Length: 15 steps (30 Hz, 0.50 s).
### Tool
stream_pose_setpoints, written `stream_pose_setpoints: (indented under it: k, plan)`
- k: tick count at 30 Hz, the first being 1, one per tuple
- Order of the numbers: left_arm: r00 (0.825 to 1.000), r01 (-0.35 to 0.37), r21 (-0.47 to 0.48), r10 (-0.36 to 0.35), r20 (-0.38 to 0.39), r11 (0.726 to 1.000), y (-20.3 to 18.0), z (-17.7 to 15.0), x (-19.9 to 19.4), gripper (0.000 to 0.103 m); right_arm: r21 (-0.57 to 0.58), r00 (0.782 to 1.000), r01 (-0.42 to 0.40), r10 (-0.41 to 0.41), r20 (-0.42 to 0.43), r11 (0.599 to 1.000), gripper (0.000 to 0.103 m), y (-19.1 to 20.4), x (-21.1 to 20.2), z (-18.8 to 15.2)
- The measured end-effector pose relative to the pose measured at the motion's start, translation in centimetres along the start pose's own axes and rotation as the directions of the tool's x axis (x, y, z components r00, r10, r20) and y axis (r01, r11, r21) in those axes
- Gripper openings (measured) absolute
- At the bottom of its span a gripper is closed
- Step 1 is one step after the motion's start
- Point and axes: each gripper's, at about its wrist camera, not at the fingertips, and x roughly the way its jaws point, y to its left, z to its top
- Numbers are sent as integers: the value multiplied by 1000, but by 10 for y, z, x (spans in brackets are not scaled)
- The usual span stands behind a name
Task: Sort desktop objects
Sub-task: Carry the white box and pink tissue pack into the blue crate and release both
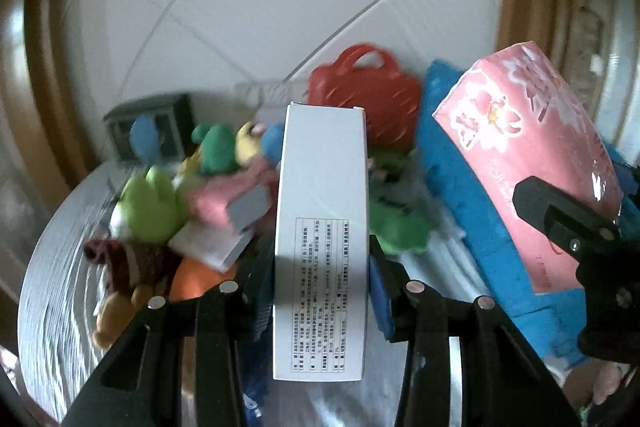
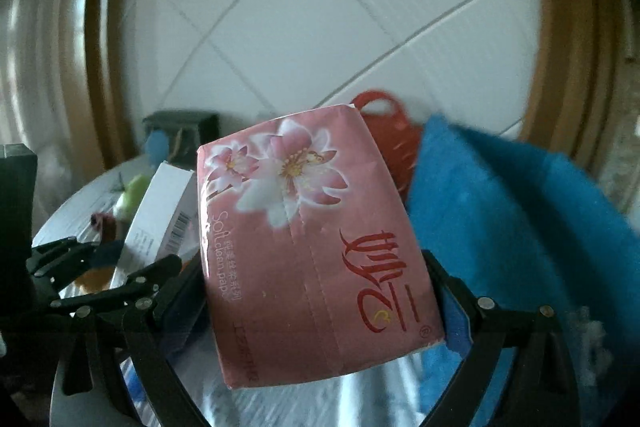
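Observation:
My left gripper (image 1: 322, 267) is shut on a tall white carton (image 1: 322, 227) with a printed table, held above the table. My right gripper (image 2: 320, 287) is shut on a pink tissue pack (image 2: 316, 247) with flowers and red script, also lifted. The pack shows at the right of the left wrist view (image 1: 528, 155), with the right gripper's black finger (image 1: 560, 211) in front of it. The white carton (image 2: 160, 215) and the left gripper (image 2: 112, 283) show at the left of the right wrist view.
A pile of plush toys (image 1: 192, 187) and a small white box (image 1: 208, 243) lie left of the carton. A red plastic basket (image 1: 368, 99) stands behind, a blue towel (image 2: 520, 227) lies to the right. A dark box (image 1: 152, 131) stands at the back left.

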Motion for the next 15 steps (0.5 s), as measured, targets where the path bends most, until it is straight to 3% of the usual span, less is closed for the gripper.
stream_pose_setpoints:
  k: [6, 15]
  plan:
    - [993, 75, 65, -80, 88, 995, -52, 22, -30, 40, 66, 993, 82, -87, 77, 994, 98, -40, -63, 12]
    - [968, 144, 126, -166, 190, 982, -190, 49, -70, 40, 97, 961, 211, -225, 160, 973, 98, -164, -152, 8]
